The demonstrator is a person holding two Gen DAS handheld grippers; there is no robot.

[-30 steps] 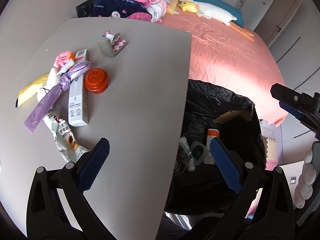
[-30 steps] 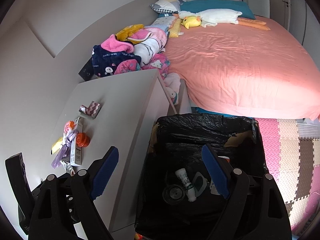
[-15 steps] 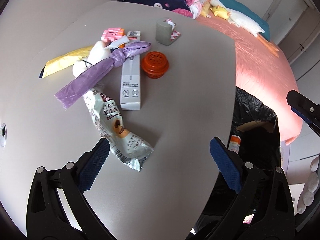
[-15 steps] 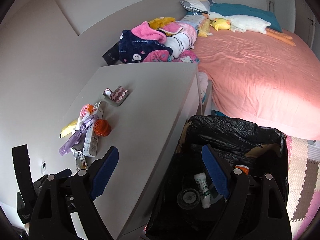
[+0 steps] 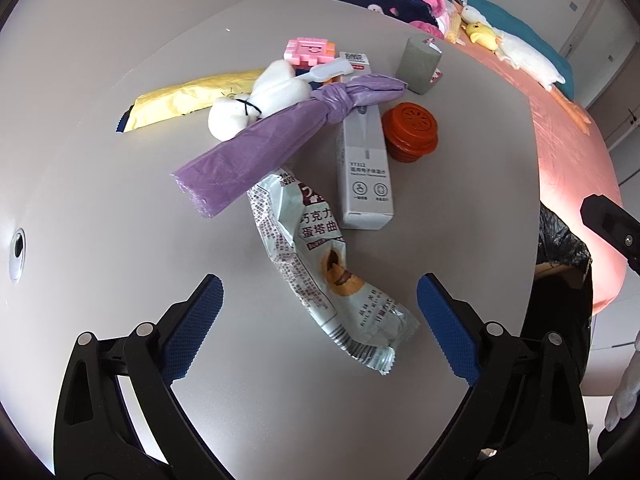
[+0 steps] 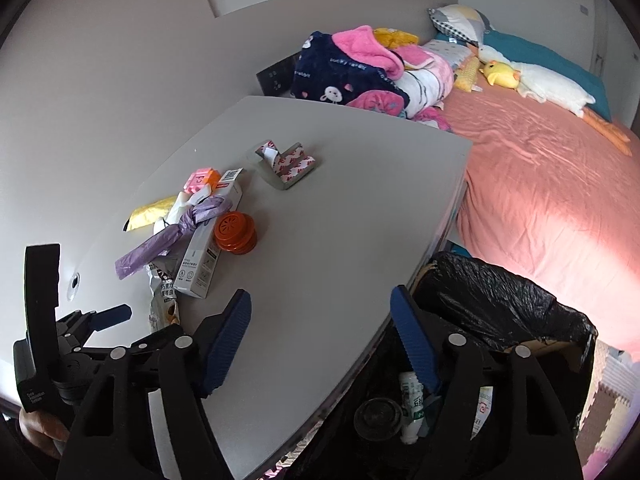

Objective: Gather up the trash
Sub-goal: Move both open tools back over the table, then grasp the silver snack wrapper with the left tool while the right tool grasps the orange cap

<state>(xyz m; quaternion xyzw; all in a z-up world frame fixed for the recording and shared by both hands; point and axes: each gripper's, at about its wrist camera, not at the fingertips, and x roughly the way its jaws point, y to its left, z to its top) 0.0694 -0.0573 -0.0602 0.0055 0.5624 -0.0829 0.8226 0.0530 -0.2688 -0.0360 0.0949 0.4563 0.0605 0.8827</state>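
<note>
The left gripper [image 5: 318,312] hung with jaws wide, having just narrowed slightly, empty, straddling the snack wrapper [image 5: 320,264] on the counter [image 5: 460,208]. Next move: descend and clamp. The right gripper [image 6: 320,332], jaws just narrowing, held nothing. Only the right view showed inside the black-lined bin [image 6: 504,300], already holding rubbish.

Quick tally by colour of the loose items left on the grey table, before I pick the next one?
Yellow: 1, wrapper
White: 2, plush toy, long box
Purple: 1, knotted bag
Pink: 1, block toy
Orange: 1, round cap
Pale green: 1, snack packet
Grey: 1, corner piece
Total: 8
</note>
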